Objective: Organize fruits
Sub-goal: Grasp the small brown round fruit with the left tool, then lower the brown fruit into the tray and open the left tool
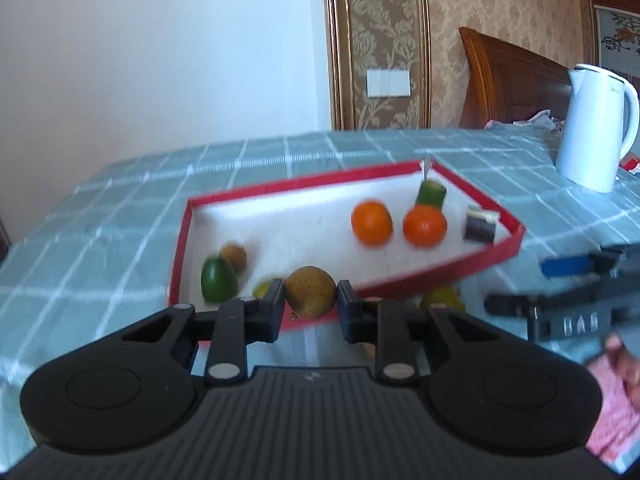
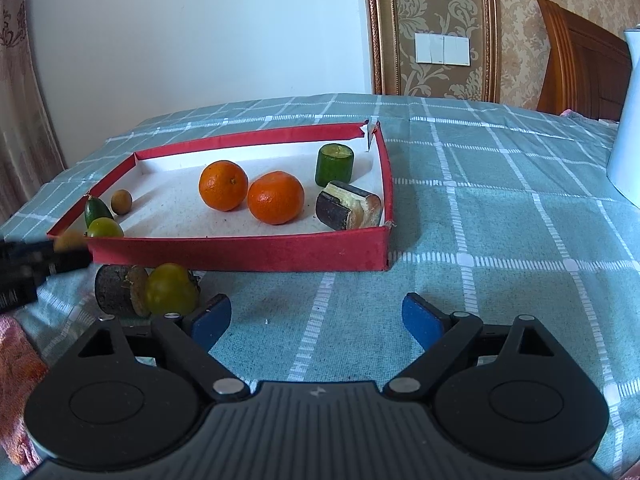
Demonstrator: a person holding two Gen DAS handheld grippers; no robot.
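My left gripper (image 1: 311, 301) is shut on a round brownish-yellow fruit (image 1: 311, 291), held just above the near rim of the red tray (image 1: 304, 179). In the right wrist view it shows at the left edge, still with that fruit (image 2: 70, 240). The tray (image 2: 240, 254) holds two oranges (image 2: 223, 185) (image 2: 276, 197), a green cylinder piece (image 2: 334, 164), a dark cut piece (image 2: 347, 205), a green fruit (image 2: 96, 210), a small brown fruit (image 2: 121, 201) and a yellow-green fruit (image 2: 105, 229). My right gripper (image 2: 316, 320) stands open over the cloth with nothing between its blue pads.
In front of the tray on the checked tablecloth lie a dark cut piece (image 2: 118, 290) and a yellow-green fruit (image 2: 170, 288), close to my right gripper's left finger. A white kettle (image 1: 592, 128) stands at the right. Pink cloth (image 2: 16, 360) lies at the lower left.
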